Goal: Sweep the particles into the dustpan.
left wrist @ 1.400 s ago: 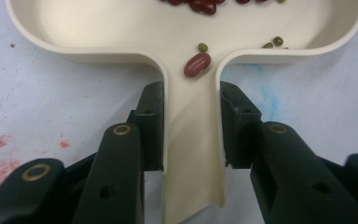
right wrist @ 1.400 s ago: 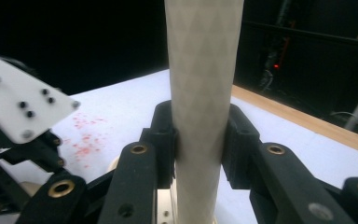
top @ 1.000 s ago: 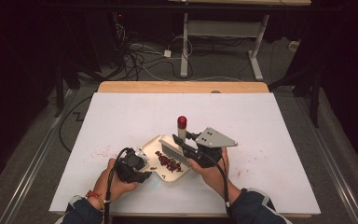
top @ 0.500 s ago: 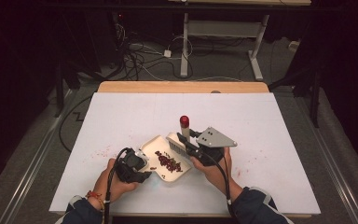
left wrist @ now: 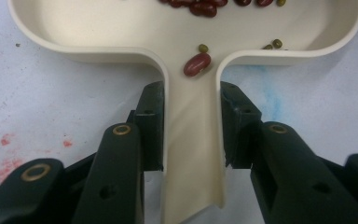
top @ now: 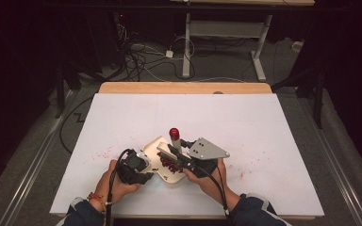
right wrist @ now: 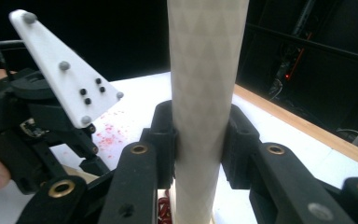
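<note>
A cream dustpan (top: 155, 141) lies on the white table near the front edge with red beans (top: 170, 164) in it. My left gripper (top: 145, 163) is shut on the pan's flat handle (left wrist: 193, 154), one jaw on each side wall. Red and small green beans (left wrist: 197, 64) lie at the pan's mouth. My right gripper (top: 183, 149) is shut on a brush's white patterned handle (right wrist: 205, 93), which stands upright between the pads. The brush's red end (top: 174, 133) points up and its head (top: 166, 150) sits over the pan.
Red stains (top: 104, 152) mark the white sheet left of the pan, with more (top: 250, 165) to the right. A wooden strip (top: 184, 87) edges the table's far side. Cables and a desk frame (top: 187, 42) stand on the dark floor beyond.
My right gripper and the brush have shifted a little left and toward the person, over the pan. The left gripper and the pan have stayed put.
</note>
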A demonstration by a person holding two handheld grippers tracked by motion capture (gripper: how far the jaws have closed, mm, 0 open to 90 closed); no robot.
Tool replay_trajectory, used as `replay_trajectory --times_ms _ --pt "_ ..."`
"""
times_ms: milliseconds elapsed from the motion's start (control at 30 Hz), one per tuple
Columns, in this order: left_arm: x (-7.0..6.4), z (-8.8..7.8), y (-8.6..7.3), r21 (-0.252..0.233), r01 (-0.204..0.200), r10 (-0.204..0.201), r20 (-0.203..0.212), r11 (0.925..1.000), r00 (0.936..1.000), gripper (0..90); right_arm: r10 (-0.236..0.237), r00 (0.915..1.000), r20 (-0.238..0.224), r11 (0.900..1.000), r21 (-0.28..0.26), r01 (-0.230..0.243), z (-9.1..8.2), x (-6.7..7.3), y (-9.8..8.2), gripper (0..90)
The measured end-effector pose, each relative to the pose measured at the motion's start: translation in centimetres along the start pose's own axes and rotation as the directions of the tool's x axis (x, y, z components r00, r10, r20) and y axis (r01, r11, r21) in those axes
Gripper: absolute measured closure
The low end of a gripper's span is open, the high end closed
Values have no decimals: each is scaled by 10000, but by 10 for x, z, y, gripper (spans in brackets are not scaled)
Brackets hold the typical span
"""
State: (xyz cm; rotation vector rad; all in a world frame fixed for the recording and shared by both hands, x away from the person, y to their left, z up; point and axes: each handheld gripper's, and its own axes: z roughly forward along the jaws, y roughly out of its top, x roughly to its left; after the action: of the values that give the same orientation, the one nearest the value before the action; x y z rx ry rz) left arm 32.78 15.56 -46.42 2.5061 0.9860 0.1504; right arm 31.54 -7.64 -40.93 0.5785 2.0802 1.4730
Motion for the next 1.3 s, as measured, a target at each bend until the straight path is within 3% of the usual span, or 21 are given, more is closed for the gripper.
replay_trajectory --times_ms 433,633,767,1000,1300 --pt "0 0 0 -14 -59 59 -31 10000 10000 635 10 9999 -162 9999 -171 -13 -6 5 8 701" --pt "0 0 0 -10 -40 40 -5 10000 10000 635 110 9998 187 9987 -499 -100 -8 -7 15 701" --pt "1 2 0 46 -176 176 -80 9998 9998 635 -202 9980 599 9981 -567 236 5 -13 13 702" --pt "0 2 -1 -84 -68 68 -17 9999 10000 636 -614 9975 357 9977 -260 623 30 -15 3 701" --pt "1 1 -1 -144 -90 90 -51 9999 9999 635 -388 9981 -476 9987 -343 372 26 -4 2 701"
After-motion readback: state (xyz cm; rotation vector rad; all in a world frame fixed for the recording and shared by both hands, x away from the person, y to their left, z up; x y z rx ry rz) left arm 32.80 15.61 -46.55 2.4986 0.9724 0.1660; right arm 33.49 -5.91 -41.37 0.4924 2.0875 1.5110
